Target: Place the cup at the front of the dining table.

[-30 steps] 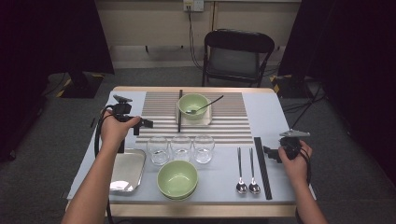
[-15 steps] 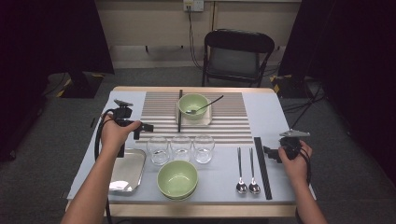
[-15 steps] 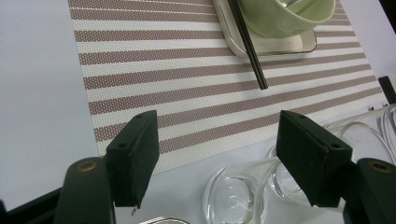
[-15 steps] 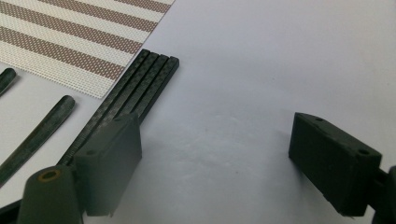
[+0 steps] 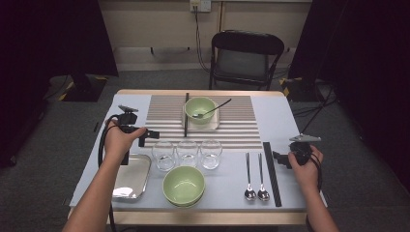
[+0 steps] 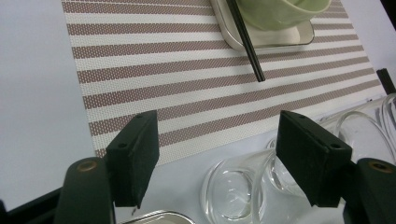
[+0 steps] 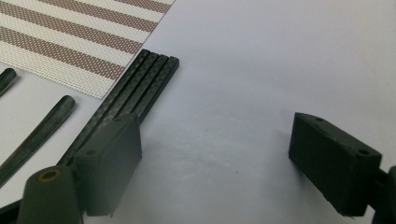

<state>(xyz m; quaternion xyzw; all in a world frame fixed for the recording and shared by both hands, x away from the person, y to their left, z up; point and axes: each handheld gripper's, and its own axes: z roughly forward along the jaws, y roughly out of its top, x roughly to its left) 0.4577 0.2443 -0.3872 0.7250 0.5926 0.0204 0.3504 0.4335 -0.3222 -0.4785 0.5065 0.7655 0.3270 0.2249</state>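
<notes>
My left gripper [image 5: 151,135] is open, held low over the table's left side just beyond the leftmost of three clear glasses [image 5: 164,155]. In the left gripper view its jaws stand wide apart over that glass [image 6: 236,192] and the striped placemat [image 6: 163,70], with nothing between them. My right gripper [image 5: 277,158] is open near the right edge, beside a bundle of black chopsticks [image 5: 271,166]. In the right gripper view the chopsticks [image 7: 133,98] lie by the left jaw, and bare table shows between the jaws.
A green bowl [image 5: 200,109] with a spoon sits on a small tray on the placemat [image 5: 241,121], a black chopstick pair [image 5: 186,115] beside it. Stacked green bowls [image 5: 183,185], a metal tray [image 5: 130,176] and two spoons [image 5: 250,176] lie near the front. A chair [image 5: 246,58] stands behind.
My left gripper has drifted nearer and a little right, toward the glasses. The right gripper has stayed where it was.
</notes>
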